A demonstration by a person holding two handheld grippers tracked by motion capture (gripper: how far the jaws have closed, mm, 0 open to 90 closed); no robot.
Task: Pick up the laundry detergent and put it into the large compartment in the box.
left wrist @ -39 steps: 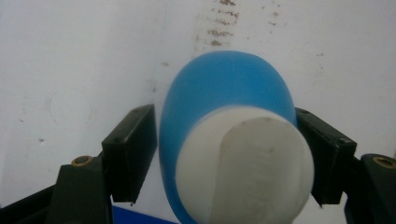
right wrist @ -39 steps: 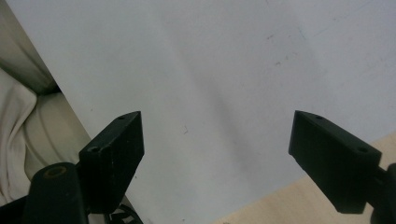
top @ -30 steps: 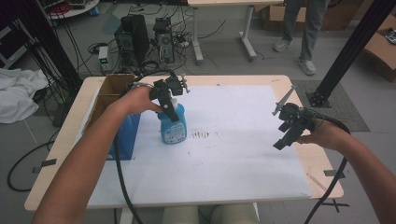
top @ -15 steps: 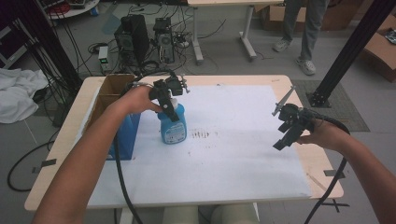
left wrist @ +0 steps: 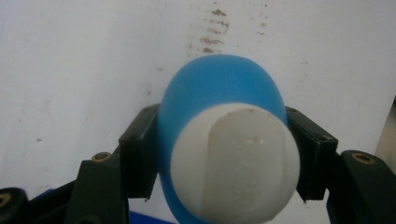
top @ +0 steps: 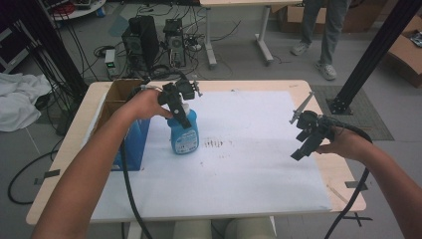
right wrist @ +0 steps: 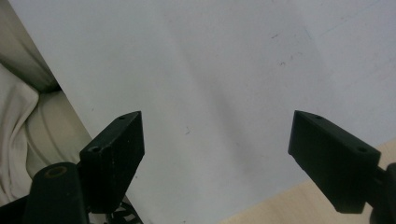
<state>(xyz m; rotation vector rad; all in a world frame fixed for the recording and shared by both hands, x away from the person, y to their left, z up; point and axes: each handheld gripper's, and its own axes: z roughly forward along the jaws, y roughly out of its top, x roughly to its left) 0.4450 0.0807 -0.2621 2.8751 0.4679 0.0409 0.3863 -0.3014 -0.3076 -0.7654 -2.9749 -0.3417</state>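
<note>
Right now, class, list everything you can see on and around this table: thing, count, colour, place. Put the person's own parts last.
Bottle: one, blue with a white cap, upright on the white sheet, left of centre.
White sheet: one, covers most of the table, with dark smudges near the middle.
Table: one, light wood.
Cardboard box: one, brown, at the table's left edge.
Computer towers: two, black, on the floor beyond the table.
White cloth: one, on the floor at far left.
Left gripper: black, jaws closed on the bottle just below its cap.
Right gripper: black, jaws apart, above the table's right side.
</note>
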